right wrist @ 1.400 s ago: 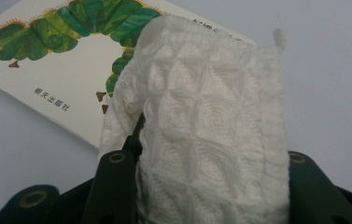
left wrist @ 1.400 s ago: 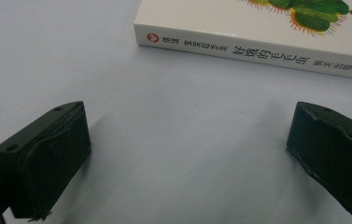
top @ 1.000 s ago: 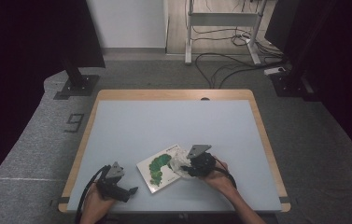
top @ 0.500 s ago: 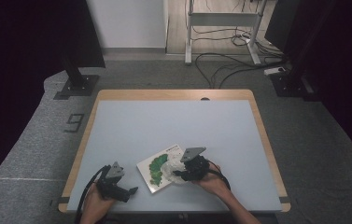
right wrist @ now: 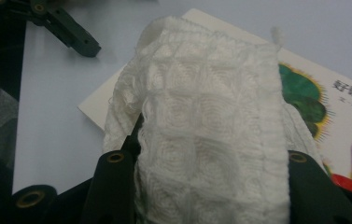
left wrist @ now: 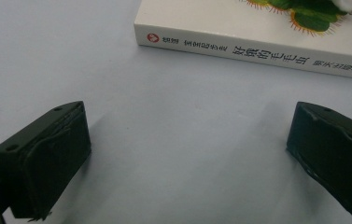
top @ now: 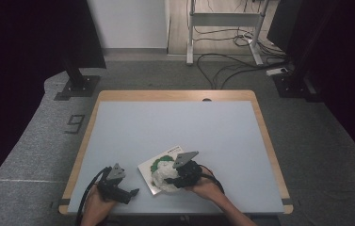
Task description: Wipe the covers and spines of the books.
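Observation:
A white book (top: pixel 167 154) with a green picture on its cover lies flat near the table's front edge; its spine (left wrist: pixel 253 53) bears printed characters. My right gripper (top: pixel 174 180) is shut on a white knitted cloth (top: pixel 162 178) and holds it on the near part of the book. In the right gripper view the cloth (right wrist: pixel 211 126) bulges up between both jaws and hides much of the book (right wrist: pixel 346 112). My left gripper (top: pixel 131 192) rests on the table just left of the book. It is open (left wrist: pixel 187 154), with bare table between its jaws.
The pale blue table top (top: pixel 175 122) has a wooden rim (top: pixel 264 141) and drops off at the front beside the hands. Beyond it are grey carpet, black stand bases (top: pixel 74 87) and loose cables (top: pixel 227 59).
My right gripper has carried the cloth leftward and a little nearer, further onto the book. The left gripper has stayed put.

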### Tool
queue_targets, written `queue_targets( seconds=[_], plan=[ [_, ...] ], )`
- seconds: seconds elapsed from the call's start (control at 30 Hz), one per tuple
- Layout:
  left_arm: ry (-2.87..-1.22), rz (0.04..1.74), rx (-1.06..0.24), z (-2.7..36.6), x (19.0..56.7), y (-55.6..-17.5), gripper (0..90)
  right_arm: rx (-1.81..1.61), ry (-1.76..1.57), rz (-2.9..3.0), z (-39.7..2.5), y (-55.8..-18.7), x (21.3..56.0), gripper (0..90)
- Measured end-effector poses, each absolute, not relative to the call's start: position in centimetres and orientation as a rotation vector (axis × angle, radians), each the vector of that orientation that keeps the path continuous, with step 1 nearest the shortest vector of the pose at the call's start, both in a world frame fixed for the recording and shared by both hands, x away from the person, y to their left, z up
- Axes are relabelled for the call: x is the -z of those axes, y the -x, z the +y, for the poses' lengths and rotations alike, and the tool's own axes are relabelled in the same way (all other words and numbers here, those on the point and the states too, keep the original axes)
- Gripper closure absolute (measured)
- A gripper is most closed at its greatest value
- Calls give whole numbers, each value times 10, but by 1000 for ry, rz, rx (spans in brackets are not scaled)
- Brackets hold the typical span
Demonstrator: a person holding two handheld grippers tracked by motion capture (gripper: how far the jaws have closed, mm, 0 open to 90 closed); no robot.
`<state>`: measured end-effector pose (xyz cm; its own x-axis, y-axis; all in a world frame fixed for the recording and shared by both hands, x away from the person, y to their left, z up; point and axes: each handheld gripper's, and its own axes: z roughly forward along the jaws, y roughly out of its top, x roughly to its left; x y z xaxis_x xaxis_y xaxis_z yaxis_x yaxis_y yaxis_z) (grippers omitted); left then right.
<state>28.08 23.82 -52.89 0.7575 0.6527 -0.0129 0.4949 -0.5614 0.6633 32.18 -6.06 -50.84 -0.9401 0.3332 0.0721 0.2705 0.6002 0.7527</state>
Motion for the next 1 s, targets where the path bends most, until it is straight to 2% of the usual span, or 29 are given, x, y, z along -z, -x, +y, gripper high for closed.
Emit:
queue_targets(
  seconds=[0.57, 1.0],
  plan=[
    [-2286, 853, -306, 238, 529, -281, 0, -1278, -425, 2796, -26, -308, 506, 560],
    [-2286, 853, -306, 238, 529, -281, 0, -1242, -405, 2799, -17, -309, 505, 563]
  ],
)
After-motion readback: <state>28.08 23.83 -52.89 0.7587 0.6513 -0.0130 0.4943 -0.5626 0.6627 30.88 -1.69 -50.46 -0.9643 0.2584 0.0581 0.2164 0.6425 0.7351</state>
